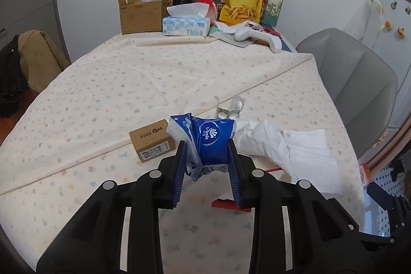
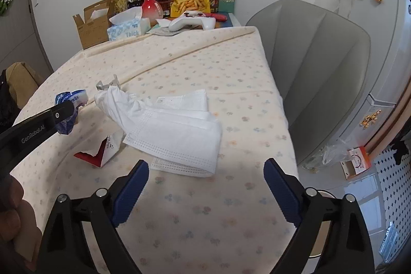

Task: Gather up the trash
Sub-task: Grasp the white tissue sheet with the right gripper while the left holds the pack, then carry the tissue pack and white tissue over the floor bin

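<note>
My left claw (image 1: pixel 206 145) was clamped on the crumpled blue Vinda tissue wrapper (image 1: pixel 210 140), its two blue pads pressing the wrapper's sides, and the wrapper seemed to be raised a little off the floral tablecloth of the table (image 1: pixel 108 84), though I could not tell for sure. My right claw (image 2: pixel 205 177) hung with its pads wide apart and nothing between them, just short of the white face masks (image 2: pixel 179 127) lying flat near the table's edge. Still lying on the cloth were a crumpled white tissue (image 2: pixel 115 102) touching the masks, a torn red and white carton (image 2: pixel 102 148) beside them, an empty pill blister (image 1: pixel 231 111) behind the wrapper, and a small brown cardboard box (image 1: pixel 151 143) to its left. I judged the wrapper grip to be the weak spot: the film is slick and springy, and loose folds hung below the pads, so a quick swing could let it slide out. The masks worried me too, since thin flat cloth on a tablecloth could make the pads pinch the cloth instead, dragging the tissue and blister along
</note>
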A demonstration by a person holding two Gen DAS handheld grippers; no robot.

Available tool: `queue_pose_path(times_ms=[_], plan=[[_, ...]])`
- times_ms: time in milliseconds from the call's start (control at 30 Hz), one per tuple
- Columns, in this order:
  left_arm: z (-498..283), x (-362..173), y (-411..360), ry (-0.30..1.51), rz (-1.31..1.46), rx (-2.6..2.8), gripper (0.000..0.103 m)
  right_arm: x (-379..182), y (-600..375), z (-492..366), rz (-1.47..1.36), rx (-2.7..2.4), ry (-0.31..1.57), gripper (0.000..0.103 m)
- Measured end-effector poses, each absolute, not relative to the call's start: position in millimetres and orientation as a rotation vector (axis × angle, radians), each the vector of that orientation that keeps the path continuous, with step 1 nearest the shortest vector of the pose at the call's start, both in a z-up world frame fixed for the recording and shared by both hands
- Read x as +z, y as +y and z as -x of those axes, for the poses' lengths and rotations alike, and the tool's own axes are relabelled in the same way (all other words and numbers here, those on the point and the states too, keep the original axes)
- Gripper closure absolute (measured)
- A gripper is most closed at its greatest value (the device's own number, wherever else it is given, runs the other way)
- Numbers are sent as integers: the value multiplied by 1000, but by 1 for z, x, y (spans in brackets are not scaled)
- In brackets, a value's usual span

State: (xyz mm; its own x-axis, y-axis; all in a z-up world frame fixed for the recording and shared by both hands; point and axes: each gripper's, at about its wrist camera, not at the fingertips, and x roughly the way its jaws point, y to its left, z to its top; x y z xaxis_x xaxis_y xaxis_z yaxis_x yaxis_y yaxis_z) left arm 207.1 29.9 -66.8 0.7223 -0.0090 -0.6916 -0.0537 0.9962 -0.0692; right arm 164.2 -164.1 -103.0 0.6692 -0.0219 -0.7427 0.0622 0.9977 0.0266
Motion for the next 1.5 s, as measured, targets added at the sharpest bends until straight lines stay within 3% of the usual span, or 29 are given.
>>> queue_pose_path(times_ms=[300, 400, 433, 467, 500, 600, 1067, 1500], plan=[[-224, -83, 29, 791, 68, 47, 72, -118, -169, -189, -83, -28, 868, 34], [-226, -85, 25, 791, 56, 48, 72, -126, -169, -194, -79, -18, 886, 54], [-226, -85, 24, 791, 54, 48, 72, -125, -169, -195, -76, -14, 885, 68], [-227, -85, 24, 791, 53, 48, 72, -125, -168, -195, -74, -4, 885, 73], [-227, -85, 23, 791, 53, 48, 72, -124, -168, -194, -74, 2, 887, 87], [-226, -84, 23, 789, 54, 46, 72, -120, -170, -190, -83, 0, 878, 98], [-189, -49, 10, 713, 57, 11, 72, -67, -174, -140, -78, -22, 761, 100], [-151, -18, -54, 644, 19, -119, 72, -23, -218, -81, -95, -145, 659, 100]])
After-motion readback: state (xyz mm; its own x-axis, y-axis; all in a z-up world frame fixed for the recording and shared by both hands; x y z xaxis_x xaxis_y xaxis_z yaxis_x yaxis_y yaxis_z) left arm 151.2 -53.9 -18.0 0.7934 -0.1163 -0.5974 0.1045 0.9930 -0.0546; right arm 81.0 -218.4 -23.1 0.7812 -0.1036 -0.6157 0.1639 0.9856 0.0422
